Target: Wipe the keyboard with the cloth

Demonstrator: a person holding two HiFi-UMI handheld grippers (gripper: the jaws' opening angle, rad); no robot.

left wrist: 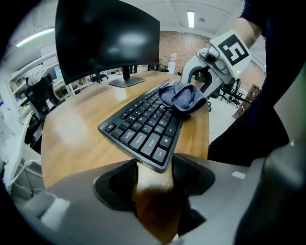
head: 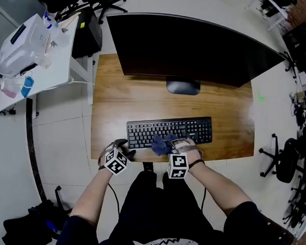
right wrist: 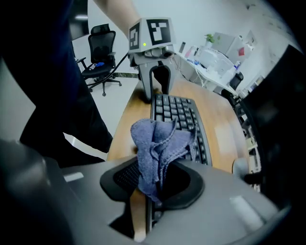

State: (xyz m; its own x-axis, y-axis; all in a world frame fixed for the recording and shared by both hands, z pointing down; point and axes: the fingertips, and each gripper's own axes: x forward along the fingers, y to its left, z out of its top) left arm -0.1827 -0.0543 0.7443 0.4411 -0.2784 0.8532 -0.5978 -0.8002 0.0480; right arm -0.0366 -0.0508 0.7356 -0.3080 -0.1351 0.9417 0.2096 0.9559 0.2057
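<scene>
Surface carries the keyboard close to its front edge. My left gripper has its jaws apart around the keyboard's left corner and is not clamping it, so a hard stroke could skate the board sideways or off that edge. The cloth sits bunched on the front-middle keys, and my right gripper has its jaws clenched on one fold only, so it may snag on a keycap and pull free.
</scene>
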